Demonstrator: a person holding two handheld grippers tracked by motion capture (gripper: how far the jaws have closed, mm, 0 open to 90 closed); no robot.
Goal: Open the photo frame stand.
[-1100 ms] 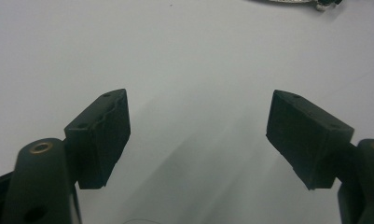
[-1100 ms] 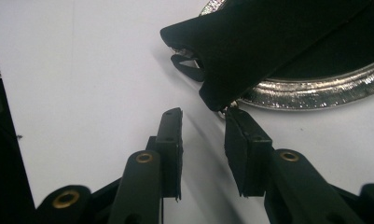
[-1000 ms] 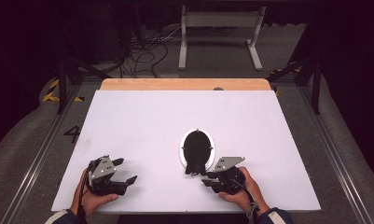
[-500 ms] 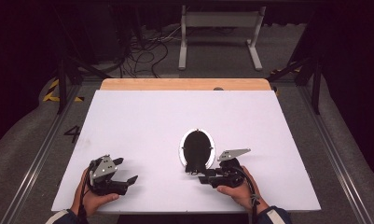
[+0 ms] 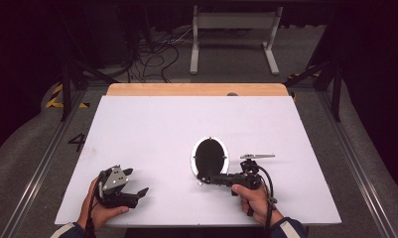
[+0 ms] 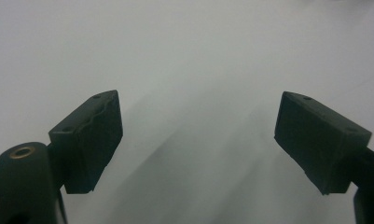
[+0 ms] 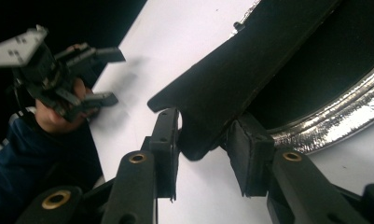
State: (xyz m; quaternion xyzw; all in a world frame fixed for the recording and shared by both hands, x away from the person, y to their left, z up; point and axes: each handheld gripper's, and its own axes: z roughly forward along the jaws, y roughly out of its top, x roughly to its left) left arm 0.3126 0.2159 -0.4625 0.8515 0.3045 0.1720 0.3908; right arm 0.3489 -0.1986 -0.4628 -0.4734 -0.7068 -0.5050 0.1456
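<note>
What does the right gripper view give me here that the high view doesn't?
Right gripper view adds: a black flap lies between the right gripper's jaws, which have just been closing; whether they pinch it is unclear. High view adds: the white table, its far wooden edge, cables on the floor. Both: the silver-rimmed oval and the left gripper.

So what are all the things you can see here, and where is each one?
oval pan: one, black with a silvery rim, near middle of the table, its black handle between the right jaws
table: one, white top, wooden strip at far edge
metal stand: one, pale grey, on the floor behind the table
cables: a tangle, dark, floor at back left
left gripper: one, black, open, near left corner
right gripper: one, black, closing round the handle, pads not clearly pressing
</note>
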